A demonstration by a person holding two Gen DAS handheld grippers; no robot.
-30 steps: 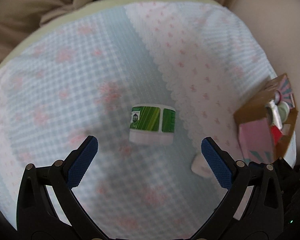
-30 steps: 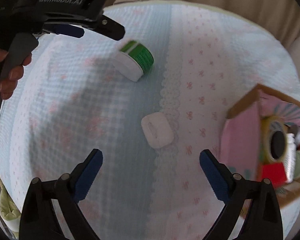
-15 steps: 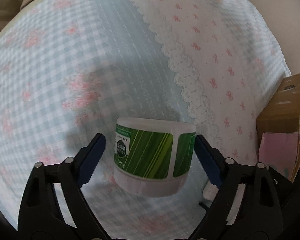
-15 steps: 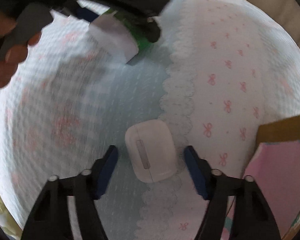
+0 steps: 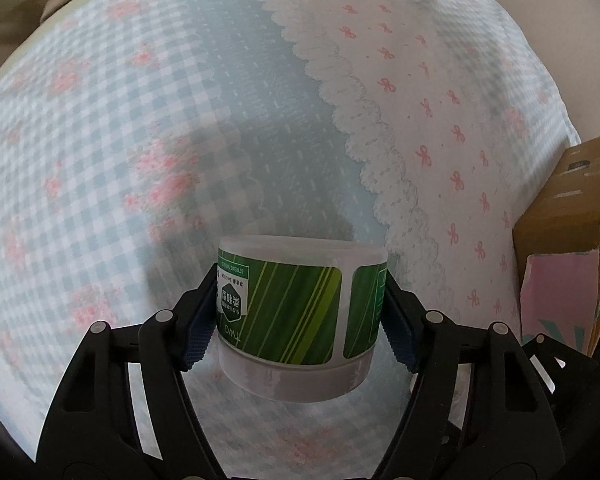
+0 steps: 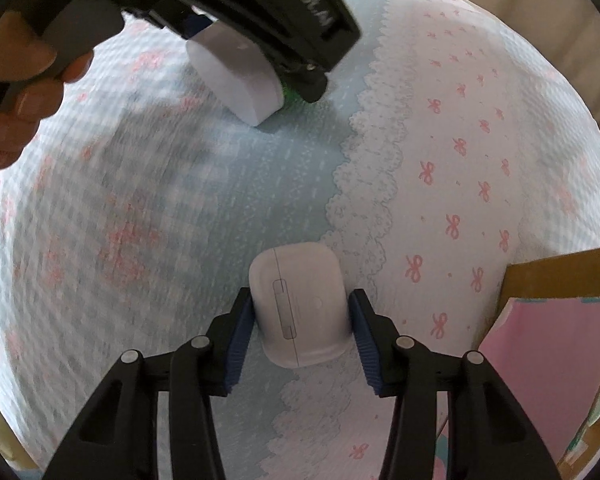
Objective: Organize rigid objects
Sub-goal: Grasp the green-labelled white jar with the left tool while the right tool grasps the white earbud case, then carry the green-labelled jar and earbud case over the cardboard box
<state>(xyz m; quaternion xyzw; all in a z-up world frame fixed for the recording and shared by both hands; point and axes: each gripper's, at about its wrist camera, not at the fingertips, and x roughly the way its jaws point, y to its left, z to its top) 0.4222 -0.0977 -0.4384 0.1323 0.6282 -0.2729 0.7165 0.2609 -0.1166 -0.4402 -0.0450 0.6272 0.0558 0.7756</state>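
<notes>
A white jar with a green striped label lies on its side on the patterned cloth. My left gripper is shut on the jar, its blue pads against both sides. The jar also shows in the right wrist view, held under the left gripper's black body. A small white earbud case lies on the cloth. My right gripper is shut on the case, its pads touching both sides.
A cardboard box with a pink inside stands at the right edge of the cloth and holds other small items; it also shows in the right wrist view. A blue and pink patterned cloth covers the round surface.
Both grippers moved forward and down onto their objects and closed: the left onto the green-labelled jar, the right onto the white case.
</notes>
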